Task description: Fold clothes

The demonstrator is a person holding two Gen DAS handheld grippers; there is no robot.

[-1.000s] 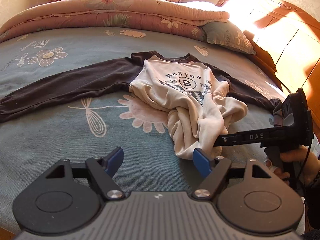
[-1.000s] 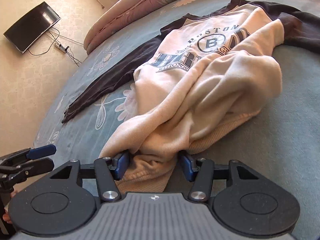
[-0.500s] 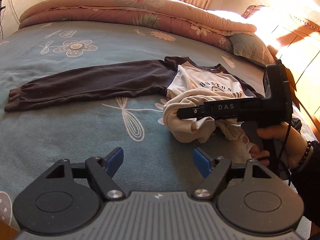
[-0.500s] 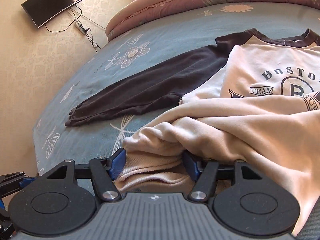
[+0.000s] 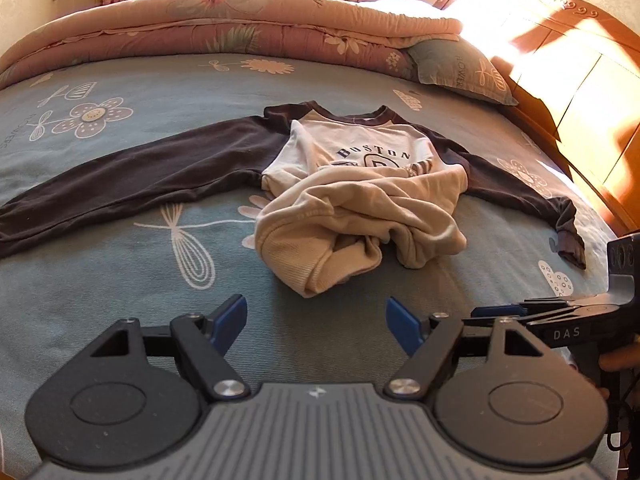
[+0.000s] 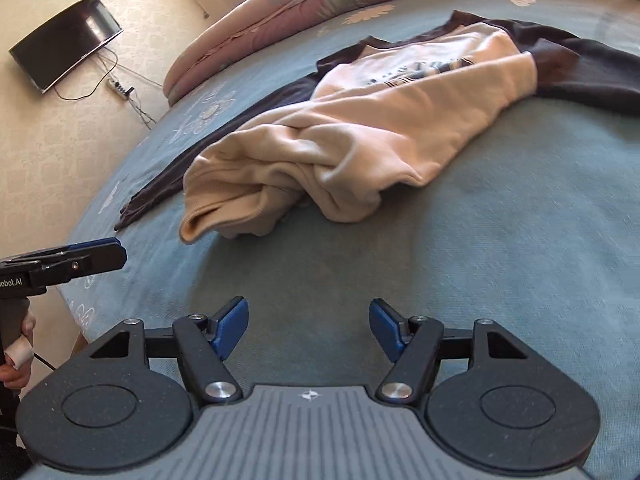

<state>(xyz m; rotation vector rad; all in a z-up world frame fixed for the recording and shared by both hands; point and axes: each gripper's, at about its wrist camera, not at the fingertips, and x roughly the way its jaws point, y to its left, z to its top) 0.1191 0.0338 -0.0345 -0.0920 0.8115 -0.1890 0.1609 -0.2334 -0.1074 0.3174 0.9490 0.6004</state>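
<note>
Both claws empty: left gripper [image 5: 316,322] wide, right gripper [image 6: 308,326] opening. Best pinch the sweatshirt [image 5: 360,208] hem's corners, spreading it flat toward the bed's [image 5: 120,260] near edge.

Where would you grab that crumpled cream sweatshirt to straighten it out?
Probably the ribbed hem of the sweatshirt, approached from the near bed edge: it is bunched into a thick raised roll facing both open, empty tools, so it is easy to pinch and pull flat.

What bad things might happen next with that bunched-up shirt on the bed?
The sweatshirt lies bunched with its hem rolled under, so pinching it might catch several layers and fold crooked. Both dark sleeves are spread wide and could drag or twist. The right gripper, fingers opening and empty, must re-grasp cleanly.
</note>
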